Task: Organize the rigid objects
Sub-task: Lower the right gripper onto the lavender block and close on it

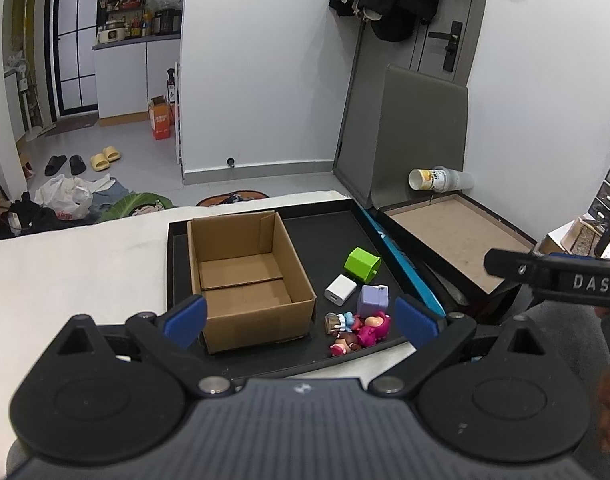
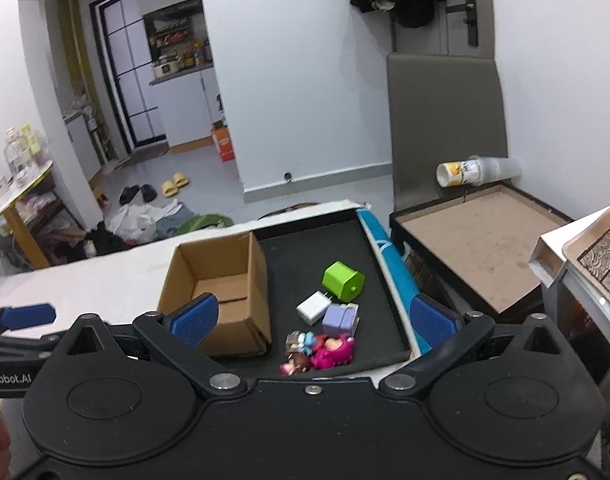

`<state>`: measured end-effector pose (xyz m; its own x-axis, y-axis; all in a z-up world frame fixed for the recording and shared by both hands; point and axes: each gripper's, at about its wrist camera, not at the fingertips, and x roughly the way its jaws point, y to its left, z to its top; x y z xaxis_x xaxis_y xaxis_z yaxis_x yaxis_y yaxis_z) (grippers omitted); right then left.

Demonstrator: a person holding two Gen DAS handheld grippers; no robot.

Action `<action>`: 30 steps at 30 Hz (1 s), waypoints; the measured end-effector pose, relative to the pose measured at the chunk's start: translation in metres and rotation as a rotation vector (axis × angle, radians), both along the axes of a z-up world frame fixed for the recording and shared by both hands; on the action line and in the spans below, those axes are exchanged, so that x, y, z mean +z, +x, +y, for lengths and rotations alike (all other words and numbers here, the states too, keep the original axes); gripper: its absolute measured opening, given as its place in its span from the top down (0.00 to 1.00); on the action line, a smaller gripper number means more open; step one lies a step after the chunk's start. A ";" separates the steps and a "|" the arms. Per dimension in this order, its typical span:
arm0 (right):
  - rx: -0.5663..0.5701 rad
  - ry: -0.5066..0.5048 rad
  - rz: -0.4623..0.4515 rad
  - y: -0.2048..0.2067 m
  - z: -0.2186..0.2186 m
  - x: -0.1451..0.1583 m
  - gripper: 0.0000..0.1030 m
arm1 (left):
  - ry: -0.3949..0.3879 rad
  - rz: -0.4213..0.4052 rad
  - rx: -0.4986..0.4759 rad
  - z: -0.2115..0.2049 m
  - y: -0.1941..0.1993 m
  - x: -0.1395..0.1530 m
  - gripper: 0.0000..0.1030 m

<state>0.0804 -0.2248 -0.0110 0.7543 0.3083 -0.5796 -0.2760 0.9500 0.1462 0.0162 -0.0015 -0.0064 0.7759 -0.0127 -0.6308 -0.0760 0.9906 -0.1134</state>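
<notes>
An open, empty cardboard box (image 1: pixel 245 276) (image 2: pixel 221 284) stands at the left of a black tray (image 1: pixel 321 232) (image 2: pixel 313 248). To its right lie a green block (image 1: pixel 361 265) (image 2: pixel 343 281), a white charger (image 1: pixel 340 289) (image 2: pixel 313 306), a purple block (image 1: pixel 372 298) (image 2: pixel 340 317) and a cluster of small pink figurines (image 1: pixel 361 332) (image 2: pixel 321 351). My left gripper (image 1: pixel 301 322) is open and empty, above the tray's near edge. My right gripper (image 2: pixel 315 320) is open and empty, above the small items. Each gripper shows at the edge of the other's view.
The tray sits on a white-covered table (image 1: pixel 73 276). A blue strip (image 1: pixel 405 268) (image 2: pixel 393 268) lies along the tray's right side. A chair (image 1: pixel 457 236) with a lying stack of cups (image 1: pixel 437 179) stands to the right. A box (image 2: pixel 585 248) is at far right.
</notes>
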 end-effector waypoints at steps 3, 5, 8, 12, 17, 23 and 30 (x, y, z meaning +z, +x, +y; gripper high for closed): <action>0.009 -0.003 -0.004 0.007 0.001 -0.001 0.00 | 0.000 0.013 0.007 0.003 0.008 -0.005 0.03; 0.016 0.006 0.001 0.011 0.001 -0.003 0.00 | -0.003 0.026 0.011 0.006 0.014 -0.009 0.03; 0.030 0.017 0.000 0.016 0.003 -0.006 0.00 | -0.007 0.041 0.023 0.010 0.022 -0.015 0.03; 0.030 0.050 0.018 0.026 0.003 -0.011 0.00 | -0.014 0.065 0.042 0.018 0.033 -0.025 0.04; 0.032 0.040 0.012 0.037 0.006 -0.017 0.00 | -0.023 0.096 0.073 0.030 0.045 -0.035 0.04; 0.063 0.027 0.052 0.052 0.014 -0.028 0.00 | -0.041 0.128 0.107 0.044 0.059 -0.048 0.04; 0.080 0.020 0.126 0.077 0.021 -0.044 0.00 | -0.083 0.157 0.152 0.066 0.078 -0.067 0.04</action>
